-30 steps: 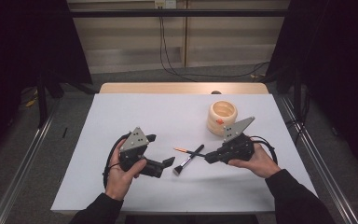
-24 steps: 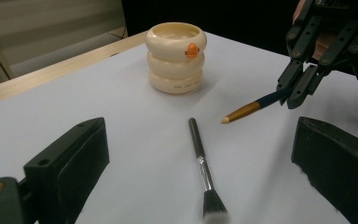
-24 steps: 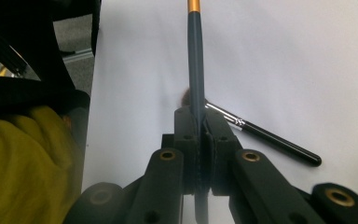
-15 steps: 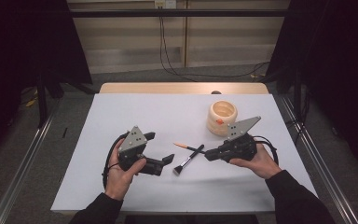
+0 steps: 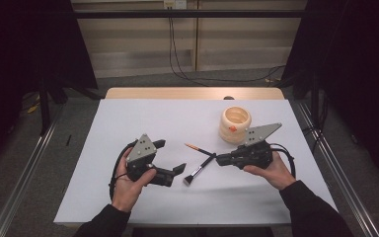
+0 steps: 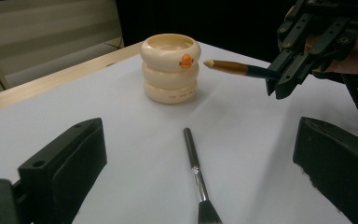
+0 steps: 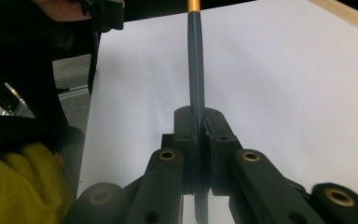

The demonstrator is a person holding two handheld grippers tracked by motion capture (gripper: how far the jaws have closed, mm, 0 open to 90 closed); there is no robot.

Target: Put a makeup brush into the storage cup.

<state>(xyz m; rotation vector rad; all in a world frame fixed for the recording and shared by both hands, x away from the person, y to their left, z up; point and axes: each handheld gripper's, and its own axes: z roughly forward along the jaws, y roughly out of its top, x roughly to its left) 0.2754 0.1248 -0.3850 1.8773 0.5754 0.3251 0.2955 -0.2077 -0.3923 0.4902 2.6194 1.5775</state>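
The right gripper [image 5: 220, 159] clamps a slim dark pencil-like brush [image 6: 235, 68] with an orange band and pale tip, while the left gripper [image 5: 171, 157] gapes wide.

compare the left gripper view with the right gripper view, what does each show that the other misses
Left gripper view alone: the cream ringed holder, a makeup brush lying on the table, and its own open left gripper. Right gripper view alone: the right gripper up close, clamped on the slim brush's dark handle. Both share the slim brush and the white table.
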